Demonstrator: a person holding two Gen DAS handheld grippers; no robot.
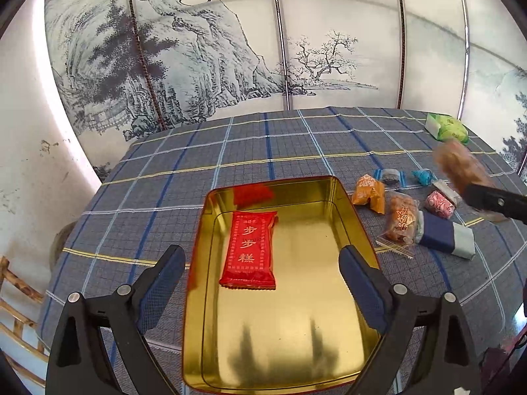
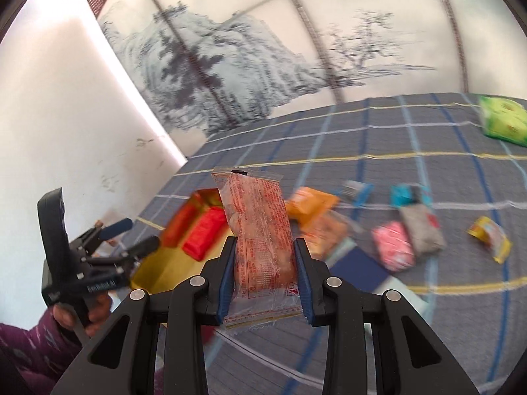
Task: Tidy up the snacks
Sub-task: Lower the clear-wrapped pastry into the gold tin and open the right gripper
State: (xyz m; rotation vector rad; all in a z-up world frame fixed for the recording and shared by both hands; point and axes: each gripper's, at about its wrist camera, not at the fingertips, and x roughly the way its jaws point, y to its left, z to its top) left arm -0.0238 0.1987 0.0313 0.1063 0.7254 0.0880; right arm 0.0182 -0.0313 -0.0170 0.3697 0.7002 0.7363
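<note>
A gold tin tray [image 1: 329, 197] sits on the plaid tablecloth and holds a red snack packet [image 1: 252, 250]. My left gripper [image 1: 262, 263] is open and empty, hovering over the tray's near half. My right gripper [image 2: 265, 256] is shut on a clear packet with red print [image 2: 260, 227], held upright above the table, right of the tray [image 2: 158, 270]. In the left wrist view that packet [image 1: 457, 164] is a blur at the far right. Loose snacks lie right of the tray: an orange packet [image 1: 369, 192], a clear packet [image 1: 400, 220], a pink one [image 1: 439, 204], a navy one [image 1: 441, 235].
A green packet [image 1: 448, 126] lies at the table's far right corner. A small yellow packet [image 2: 490, 235] lies apart at the right. A painted folding screen [image 1: 197, 59] stands behind the table. A white wall [image 1: 26, 131] is on the left.
</note>
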